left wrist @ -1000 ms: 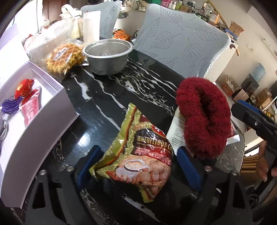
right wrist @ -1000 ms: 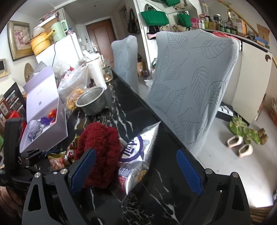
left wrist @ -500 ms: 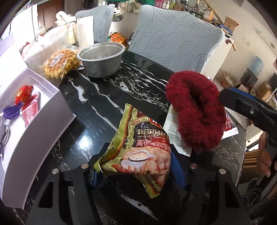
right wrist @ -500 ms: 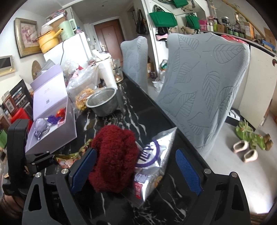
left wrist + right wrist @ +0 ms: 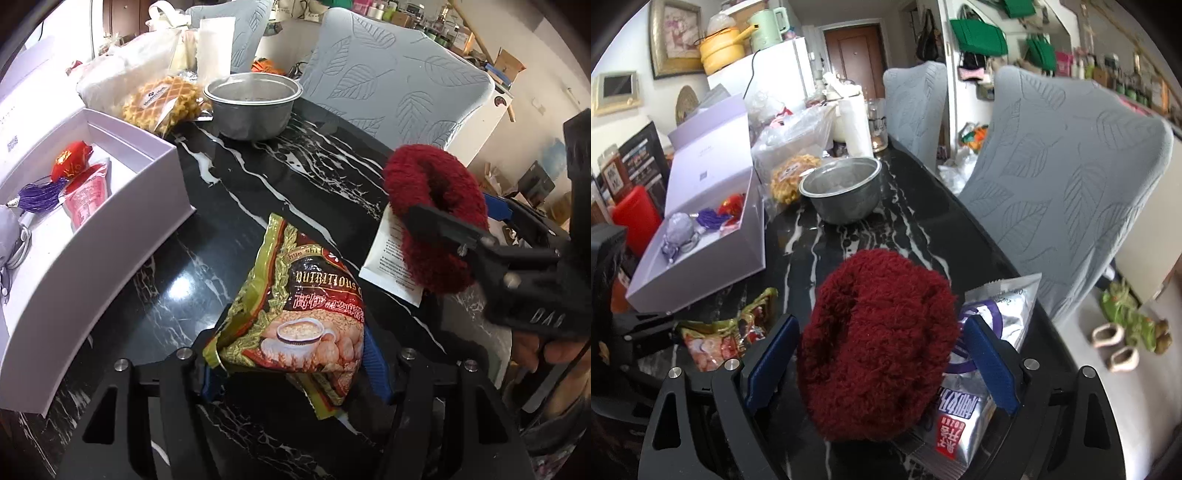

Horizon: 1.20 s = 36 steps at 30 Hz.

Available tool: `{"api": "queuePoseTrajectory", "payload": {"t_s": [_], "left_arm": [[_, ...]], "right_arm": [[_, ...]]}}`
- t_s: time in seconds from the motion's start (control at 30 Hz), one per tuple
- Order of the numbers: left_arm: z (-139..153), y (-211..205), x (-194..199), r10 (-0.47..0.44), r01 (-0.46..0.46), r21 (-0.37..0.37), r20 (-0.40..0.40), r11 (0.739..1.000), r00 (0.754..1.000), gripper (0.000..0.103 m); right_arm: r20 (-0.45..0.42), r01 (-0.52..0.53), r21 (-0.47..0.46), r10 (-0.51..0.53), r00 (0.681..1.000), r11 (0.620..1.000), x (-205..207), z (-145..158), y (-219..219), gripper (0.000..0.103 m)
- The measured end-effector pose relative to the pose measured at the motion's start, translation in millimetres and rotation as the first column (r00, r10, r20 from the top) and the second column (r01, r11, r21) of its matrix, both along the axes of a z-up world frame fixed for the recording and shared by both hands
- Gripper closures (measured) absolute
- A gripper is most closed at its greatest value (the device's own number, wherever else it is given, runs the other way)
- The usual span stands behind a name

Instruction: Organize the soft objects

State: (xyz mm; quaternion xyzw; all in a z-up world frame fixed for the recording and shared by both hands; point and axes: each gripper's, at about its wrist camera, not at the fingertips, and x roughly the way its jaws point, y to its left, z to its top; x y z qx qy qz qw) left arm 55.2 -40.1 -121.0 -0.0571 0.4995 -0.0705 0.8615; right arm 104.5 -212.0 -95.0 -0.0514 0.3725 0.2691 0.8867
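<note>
Left gripper (image 5: 291,365) clamped on the green-and-red foil cereal packet (image 5: 306,317) on the black marble table (image 5: 236,192); right gripper (image 5: 882,363), jaws apart, straddling the fuzzy dark-red knitted ring (image 5: 875,343), which next calls for closing, probably before transfer to the white open box (image 5: 713,258).

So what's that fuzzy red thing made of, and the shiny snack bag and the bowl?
The red fuzzy thing looks like plush, woolly fabric: its surface is all loose, curly fibres, matte. The cereal packet looks like thin glossy plastic film; it crinkles and catches light. The bowl looks like dull grey metal, perhaps aluminium, with a smooth brushed sheen.
</note>
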Motion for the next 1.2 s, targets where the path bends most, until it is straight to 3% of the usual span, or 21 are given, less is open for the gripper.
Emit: {"api": "queuePoseTrajectory", "payload": {"t_s": [0.07, 0.1, 0.23, 0.33, 0.57, 1.2], "left_arm": [[-0.8, -1.9, 1.6, -0.005, 0.005, 0.012, 0.006, 1.0, 1.0, 0.041], [-1.5, -2.2, 2.1, -0.006, 0.006, 0.009, 0.013, 1.0, 1.0, 0.041], [-2.4, -2.3, 2.5, -0.01, 0.01, 0.005, 0.03, 1.0, 0.999, 0.044], [-0.2, -3.4, -0.6, -0.002, 0.002, 0.009, 0.037, 1.0, 0.999, 0.046], [7.6, -6.4, -10.1, -0.008, 0.006, 0.024, 0.05, 1.0, 0.999, 0.046], [37.3, 0.6, -59.1, 0.07, -0.076, 0.042, 0.132, 0.996, 0.989, 0.046]], "right_arm": [[0.018, -0.01, -0.03, 0.011, 1.0, 0.999, -1.4, -1.0, 3.5, 0.012], [0.025, -0.009, -0.034, 0.01, 1.0, 0.999, -1.8, -1.2, 4.0, 0.017], [0.035, 0.003, -0.038, -0.001, 0.999, 0.999, -0.4, 0.6, 1.6, 0.061], [0.01, 0.011, 0.008, -0.011, 1.0, 1.0, 1.0, 3.0, -4.5, 0.068], [-0.021, 0.037, 0.09, -0.036, 0.999, 0.995, -8.0, 12.0, -20.6, 0.069], [0.002, -0.029, 0.128, 0.029, 1.0, 0.991, -55.5, 25.9, -20.6, 0.069]]}}
